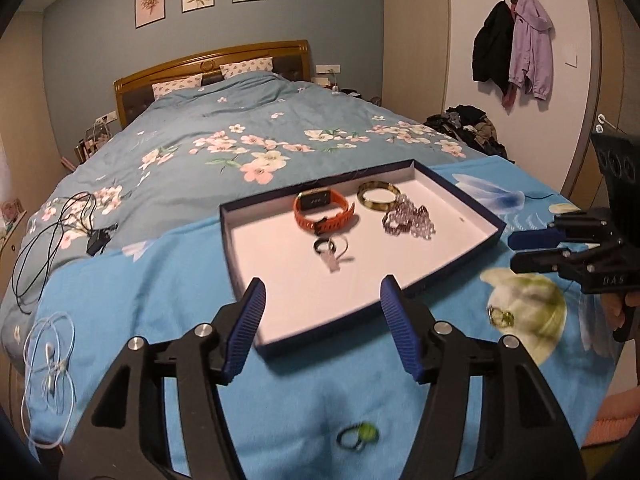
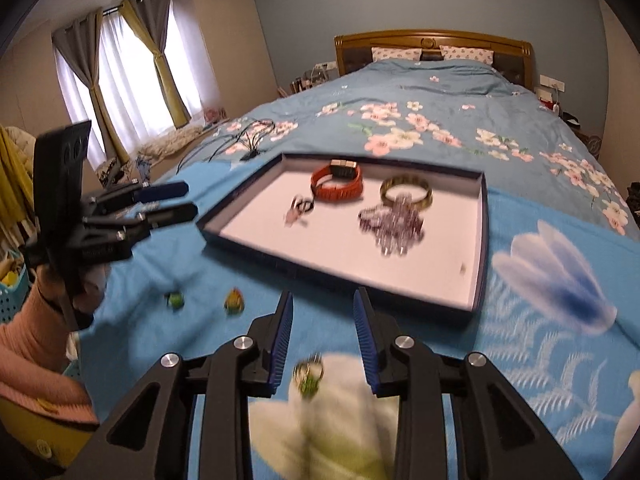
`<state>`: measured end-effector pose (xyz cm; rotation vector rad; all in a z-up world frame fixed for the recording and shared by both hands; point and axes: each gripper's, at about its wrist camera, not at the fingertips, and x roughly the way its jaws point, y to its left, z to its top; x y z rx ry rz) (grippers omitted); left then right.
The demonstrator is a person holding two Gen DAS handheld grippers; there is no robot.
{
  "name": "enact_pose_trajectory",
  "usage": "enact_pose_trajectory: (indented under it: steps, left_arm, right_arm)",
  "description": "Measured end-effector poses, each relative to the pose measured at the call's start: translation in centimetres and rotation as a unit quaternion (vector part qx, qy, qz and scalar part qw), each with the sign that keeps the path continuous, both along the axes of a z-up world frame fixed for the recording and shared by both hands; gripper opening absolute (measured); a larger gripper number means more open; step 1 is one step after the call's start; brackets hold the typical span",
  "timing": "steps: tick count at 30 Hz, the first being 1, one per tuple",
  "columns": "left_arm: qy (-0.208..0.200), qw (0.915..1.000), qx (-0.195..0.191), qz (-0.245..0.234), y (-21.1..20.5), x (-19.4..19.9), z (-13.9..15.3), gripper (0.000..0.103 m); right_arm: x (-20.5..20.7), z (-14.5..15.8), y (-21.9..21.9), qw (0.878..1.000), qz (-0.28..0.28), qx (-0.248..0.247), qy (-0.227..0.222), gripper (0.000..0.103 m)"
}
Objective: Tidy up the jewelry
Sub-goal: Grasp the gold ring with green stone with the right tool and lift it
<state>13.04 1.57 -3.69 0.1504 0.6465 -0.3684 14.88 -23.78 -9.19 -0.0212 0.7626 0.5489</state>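
Observation:
A shallow dark-blue tray [image 1: 460,200] [image 2: 484,240] with a white floor lies on a bright blue cloth on the bed. In it are an orange watch band [image 1: 324,210] [image 2: 338,188], a gold bangle [image 1: 378,196] [image 2: 406,194], a purple bead bracelet [image 1: 408,220] [image 2: 394,222] and a small tagged ring [image 1: 330,250] [image 2: 300,208]. My left gripper [image 1: 323,292] [image 2: 191,199] hangs open over the tray's near edge, holding nothing. My right gripper [image 2: 323,300] [image 1: 514,251] is open; a gold ring with a green stone [image 2: 308,376] [image 1: 500,316] lies on the cloth between its fingers, untouched.
Loose on the cloth are a green-stone ring [image 1: 358,436] [image 2: 175,300] and an orange-yellow one [image 2: 234,300]. Black cables [image 1: 52,232] and white earphones [image 1: 52,360] lie at the left of the bed. A hand in a pink sleeve [image 2: 36,320] holds the left gripper.

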Motion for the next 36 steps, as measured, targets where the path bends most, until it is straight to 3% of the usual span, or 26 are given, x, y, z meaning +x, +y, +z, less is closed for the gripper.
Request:
enact_pose_trajectory:
  steps: [7, 16, 23, 36]
  left_arm:
    - [0.007, 0.9999, 0.012, -0.009, 0.4, -2.7, -1.1, 0.06]
    - [0.027, 0.9995, -0.001, -0.019, -0.3, -3.9, -2.4, 0.061]
    - [0.038, 0.9991, -0.004, -0.019, -0.6, -3.8, -2.9, 0.062]
    - [0.045, 0.9985, -0.003, -0.03, -0.3, -4.9, -3.5, 0.062]
  right_arm:
    - [-1.7, -1.6, 0.0, 1.0, -0.003, 0.005, 0.019, 0.029]
    - [-2.2, -3.5, 1.5, 0.999, -0.002, -0.035, 0.034, 0.022]
    - [-1.9, -4.1, 1.6, 0.998, -0.001, -0.04, 0.049, 0.01]
    - [-2.6, -3.5, 0.7, 0.998, 0.005, 0.012, 0.054, 0.008]
